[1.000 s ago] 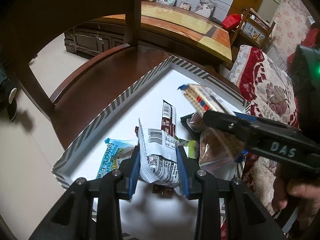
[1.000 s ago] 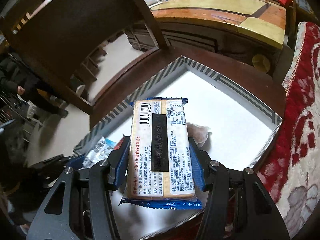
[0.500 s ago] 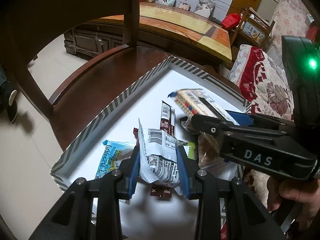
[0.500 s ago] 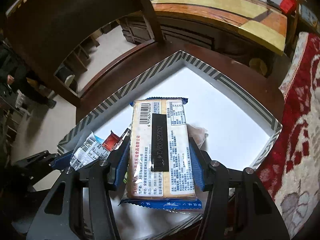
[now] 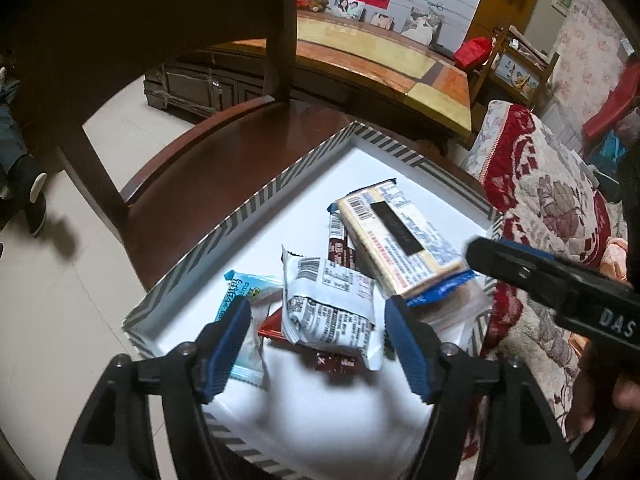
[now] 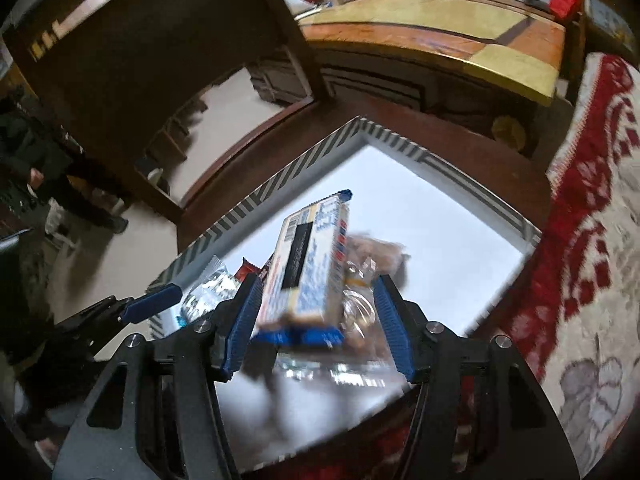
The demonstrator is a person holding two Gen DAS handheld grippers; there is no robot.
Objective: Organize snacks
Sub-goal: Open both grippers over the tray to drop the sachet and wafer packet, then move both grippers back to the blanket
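A white box with a striped rim [image 5: 256, 204] sits on a wooden chair seat and holds several snacks. My left gripper [image 5: 318, 340] is open over the box; a white wrapped snack [image 5: 328, 304] lies loose between its fingers on the pile. My right gripper [image 6: 316, 320] is open; the yellow cracker pack with blue ends [image 6: 308, 268] is free of its pads and tilted onto the pile. The cracker pack [image 5: 396, 236] also shows in the left wrist view, lying on a brown bar [image 5: 338, 240]. A light blue packet [image 5: 240, 300] lies at the left.
The chair back and posts [image 5: 280, 28] rise behind the box. A red patterned sofa cushion [image 5: 552, 200] is close on the right. A wooden cabinet [image 5: 380, 56] stands behind. A clear bag of snacks [image 6: 372, 264] lies under the cracker pack.
Both grippers opened. The white snack dropped from the left gripper onto the pile. The cracker pack left the right gripper's pads and tipped down into the box.
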